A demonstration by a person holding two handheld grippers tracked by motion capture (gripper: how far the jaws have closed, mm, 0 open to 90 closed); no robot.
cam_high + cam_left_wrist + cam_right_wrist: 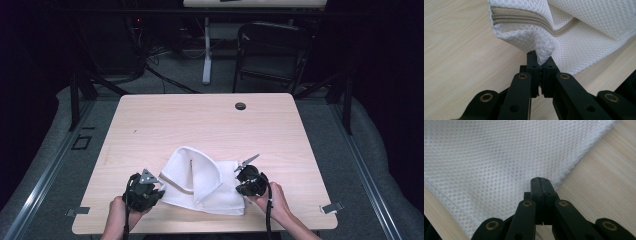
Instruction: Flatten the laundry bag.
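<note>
A white mesh laundry bag (200, 182) with a beige zipper (524, 18) lies folded on the wooden table (200, 120), near its front edge. My left gripper (156, 189) is at the bag's left side. Its jaws are shut on a pinched-up tuft of mesh (544, 51) just below the zipper. My right gripper (241, 181) is at the bag's right edge. Its jaws are closed together, their tips (540, 180) on the mesh (499, 162) right at that edge. A hand holds each gripper from the table's front.
A small dark round disc (240, 106) sits near the table's far edge. Bare tabletop spreads beyond the bag and to both sides. A folding chair (272, 50) and a desk leg (207, 50) stand on the floor behind the table.
</note>
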